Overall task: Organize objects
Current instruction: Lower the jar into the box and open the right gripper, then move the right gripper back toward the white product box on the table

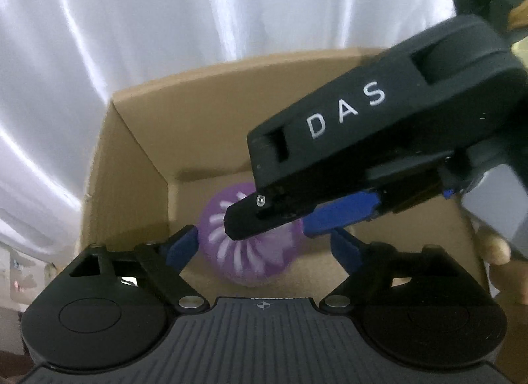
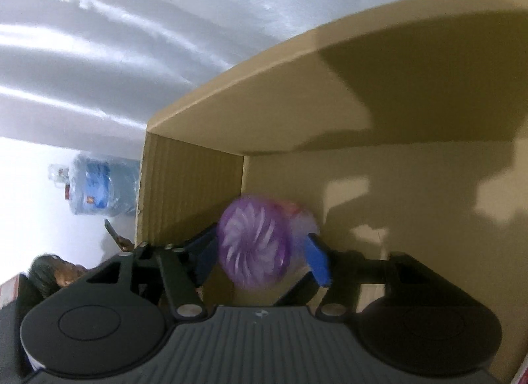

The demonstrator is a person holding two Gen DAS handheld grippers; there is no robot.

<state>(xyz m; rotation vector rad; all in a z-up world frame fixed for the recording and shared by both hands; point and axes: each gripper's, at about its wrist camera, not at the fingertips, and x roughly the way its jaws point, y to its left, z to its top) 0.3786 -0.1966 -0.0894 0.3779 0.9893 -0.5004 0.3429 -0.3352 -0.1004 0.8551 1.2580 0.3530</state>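
A purple round container with a white swirl lid point(image 1: 244, 245) is inside an open cardboard box point(image 1: 138, 159). My right gripper point(image 2: 262, 253) reaches into the box with its blue fingers on either side of the container point(image 2: 254, 245), which looks blurred. It also shows in the left wrist view point(image 1: 274, 222) as a black body marked DAS, crossing over the container. My left gripper point(image 1: 264, 245) is open above the box, its blue fingertips apart on either side of the container, not touching it.
White curtains point(image 1: 99, 37) hang behind the box. A large blue water bottle point(image 2: 99, 186) lies on the floor left of the box. A person's head point(image 2: 56, 268) shows at the lower left. The box wall point(image 2: 363, 87) rises close around my right gripper.
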